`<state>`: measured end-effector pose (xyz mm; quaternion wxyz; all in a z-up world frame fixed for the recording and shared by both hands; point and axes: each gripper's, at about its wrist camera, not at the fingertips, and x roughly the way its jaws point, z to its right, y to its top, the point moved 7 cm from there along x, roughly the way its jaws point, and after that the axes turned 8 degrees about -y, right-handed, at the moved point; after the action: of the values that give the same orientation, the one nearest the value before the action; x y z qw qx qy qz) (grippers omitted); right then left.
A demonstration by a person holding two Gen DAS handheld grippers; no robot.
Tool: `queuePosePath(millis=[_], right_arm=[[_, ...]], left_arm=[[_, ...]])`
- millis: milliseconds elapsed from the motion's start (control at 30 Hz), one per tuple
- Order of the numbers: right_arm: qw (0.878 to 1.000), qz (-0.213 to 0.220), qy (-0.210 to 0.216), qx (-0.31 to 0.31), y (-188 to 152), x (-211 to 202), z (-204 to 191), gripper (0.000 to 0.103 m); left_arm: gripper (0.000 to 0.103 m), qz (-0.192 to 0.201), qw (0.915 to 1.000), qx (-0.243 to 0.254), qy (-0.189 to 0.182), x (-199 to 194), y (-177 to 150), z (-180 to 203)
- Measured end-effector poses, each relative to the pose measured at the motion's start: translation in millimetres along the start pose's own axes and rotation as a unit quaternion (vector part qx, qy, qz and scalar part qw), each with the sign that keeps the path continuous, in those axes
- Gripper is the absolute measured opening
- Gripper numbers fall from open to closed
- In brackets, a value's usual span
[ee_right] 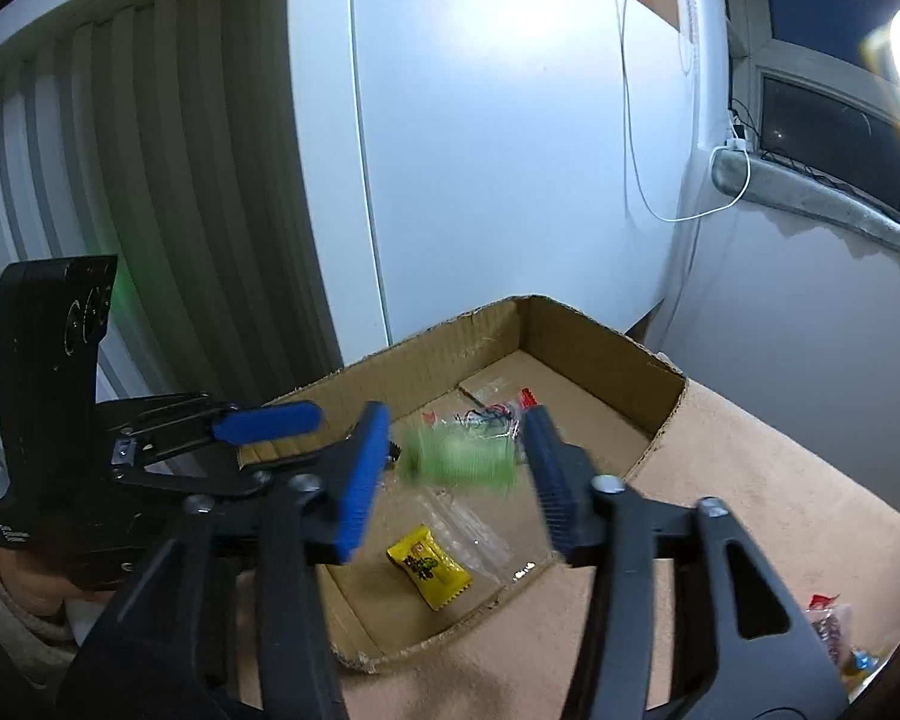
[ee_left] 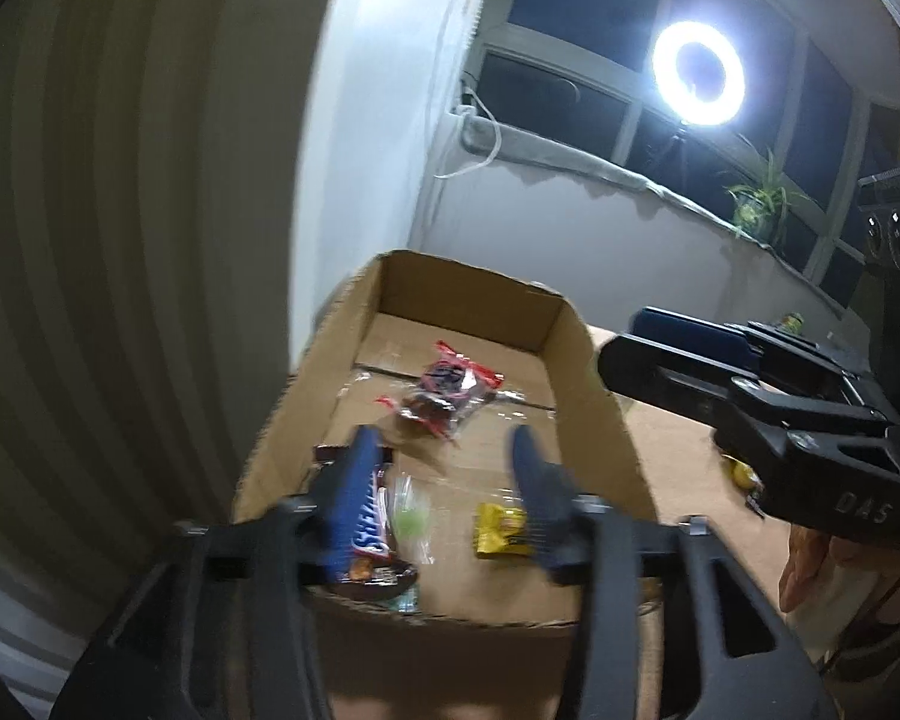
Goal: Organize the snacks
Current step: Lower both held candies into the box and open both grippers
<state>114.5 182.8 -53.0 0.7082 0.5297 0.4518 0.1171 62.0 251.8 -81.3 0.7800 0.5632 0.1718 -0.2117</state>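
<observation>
A: Status? Cardboard box (ee_right: 600, 354) on the counter (ee_right: 750, 480) holds a yellow candy (ee_right: 429, 567), a red-and-clear snack bag (ee_left: 447, 387) further in, plus a Snickers bar (ee_left: 369, 540) at the near-left corner.

B: Agreed. Green candy (ee_right: 459, 456) shows as a blur in mid-air between the pads of the right tool (ee_right: 456, 468), touching neither; looks dropped. In the left view a green candy (ee_left: 411, 519) lies in the box.

A: Left tool (ee_left: 444, 498)?

B: Jaws apart, nothing clamped; Snickers sits under its left finger.

A: Left to do?

B: At least a red-topped packet (ee_right: 831, 624) outside the box, on the counter at right. Judged mostly done.

A: Orientation?

B: Snickers long axis runs near-to-far along the left wall. Green candy too blurred to tell.
</observation>
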Motion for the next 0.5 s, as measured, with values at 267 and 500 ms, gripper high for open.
queuePosePath(millis=[267,500], right_arm=[[0.999,0.006,-0.035,-0.01,-18,-17,1,0.058],[0.998,0.027,-0.058,-0.019,-38,-48,-11,0.073]], left_arm=[[0.059,0.007,0.9999,-0.011,0.006,-10,-3,-8],[0.059,0.011,0.9999,-0.011,0.001,-20,-4,0]])
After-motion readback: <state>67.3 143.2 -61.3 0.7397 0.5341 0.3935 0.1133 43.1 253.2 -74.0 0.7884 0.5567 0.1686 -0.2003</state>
